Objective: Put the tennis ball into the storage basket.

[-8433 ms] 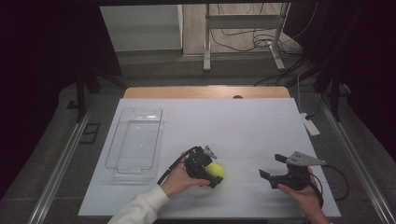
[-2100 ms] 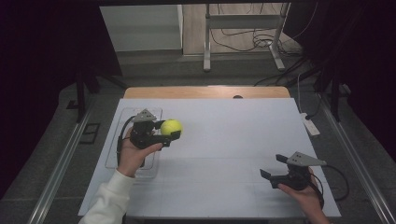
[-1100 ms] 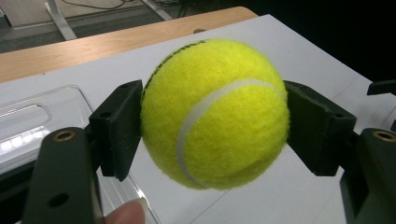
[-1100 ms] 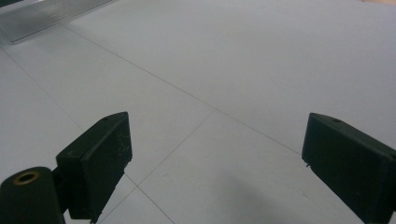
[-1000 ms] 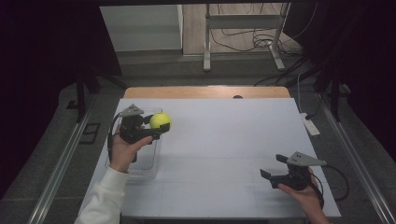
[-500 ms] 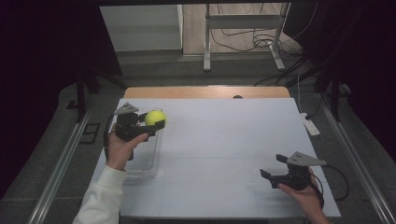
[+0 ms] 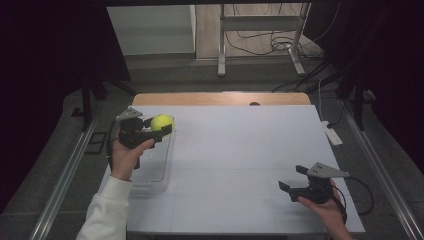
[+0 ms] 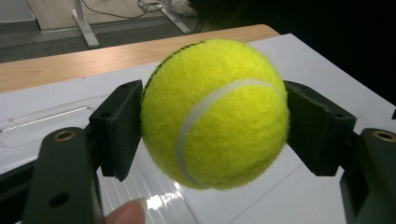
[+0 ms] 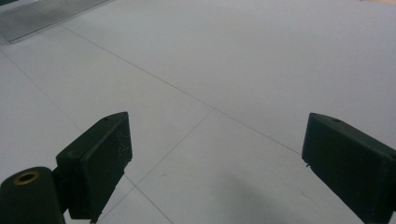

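We see the left gripper point(image 7: 159, 131) held up over the far left part of the white tabletop point(image 7: 250, 150), with the person's left hand point(image 7: 126, 155) wrapped around its body from below and the white sleeve point(image 7: 107, 210) running back toward the near edge. The forearm angles up and away from us, and the gripper points to the right and a little far. Its fingers point(image 8: 119, 126) pinch a yellow tennis ball point(image 7: 162, 122), one black pad pressed on each side of the ball; in the left gripper view the ball point(image 8: 215, 112) sits squarely between the pads, its white seam curving across the front. The ball hangs in the air above the far right corner of a clear plastic tray point(image 7: 155, 170) that lies on the left side of the tabletop, touching neither tray nor tabletop as far as we can tell.

The right gripper point(image 7: 292, 182) rests low at the near right of the tabletop, held in the right hand point(image 7: 320, 205), which comes in from the near edge. It points left across the surface, well apart from the ball and the tray. Its fingers point(image 9: 100, 158) stand spread wide with nothing between them, just bare tabletop beyond in the right gripper view.
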Tool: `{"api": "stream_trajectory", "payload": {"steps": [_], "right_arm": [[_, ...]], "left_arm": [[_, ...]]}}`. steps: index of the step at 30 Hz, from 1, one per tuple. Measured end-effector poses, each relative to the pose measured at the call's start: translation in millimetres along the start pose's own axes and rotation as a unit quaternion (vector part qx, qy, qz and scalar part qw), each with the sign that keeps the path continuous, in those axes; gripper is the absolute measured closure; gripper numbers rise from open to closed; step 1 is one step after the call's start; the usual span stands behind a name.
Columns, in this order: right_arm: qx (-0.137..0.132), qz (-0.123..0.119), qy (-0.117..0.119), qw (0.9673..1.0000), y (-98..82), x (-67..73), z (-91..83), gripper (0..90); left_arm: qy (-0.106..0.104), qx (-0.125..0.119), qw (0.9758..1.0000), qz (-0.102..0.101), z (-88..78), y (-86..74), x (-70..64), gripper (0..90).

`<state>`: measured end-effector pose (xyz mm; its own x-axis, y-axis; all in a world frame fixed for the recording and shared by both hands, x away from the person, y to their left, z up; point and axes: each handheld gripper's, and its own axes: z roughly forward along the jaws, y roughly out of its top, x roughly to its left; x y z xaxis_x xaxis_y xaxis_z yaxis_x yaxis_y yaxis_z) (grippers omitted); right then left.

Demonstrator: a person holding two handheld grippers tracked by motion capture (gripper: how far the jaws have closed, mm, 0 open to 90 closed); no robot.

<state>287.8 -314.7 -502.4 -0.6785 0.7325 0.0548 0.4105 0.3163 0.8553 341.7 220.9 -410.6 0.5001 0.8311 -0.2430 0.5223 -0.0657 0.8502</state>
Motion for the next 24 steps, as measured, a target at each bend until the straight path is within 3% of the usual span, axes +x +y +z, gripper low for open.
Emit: {"api": "stream_trajectory", "payload": {"steps": [24], "right_arm": [[0.001, 0.001, -0.001, 1.0000, -0.1, -0.4, 0.1, 8.7]], "left_arm": [[0.024, -0.006, 0.9996, -0.016, 1.1, 4.5, 23.3, 27.0]]}}
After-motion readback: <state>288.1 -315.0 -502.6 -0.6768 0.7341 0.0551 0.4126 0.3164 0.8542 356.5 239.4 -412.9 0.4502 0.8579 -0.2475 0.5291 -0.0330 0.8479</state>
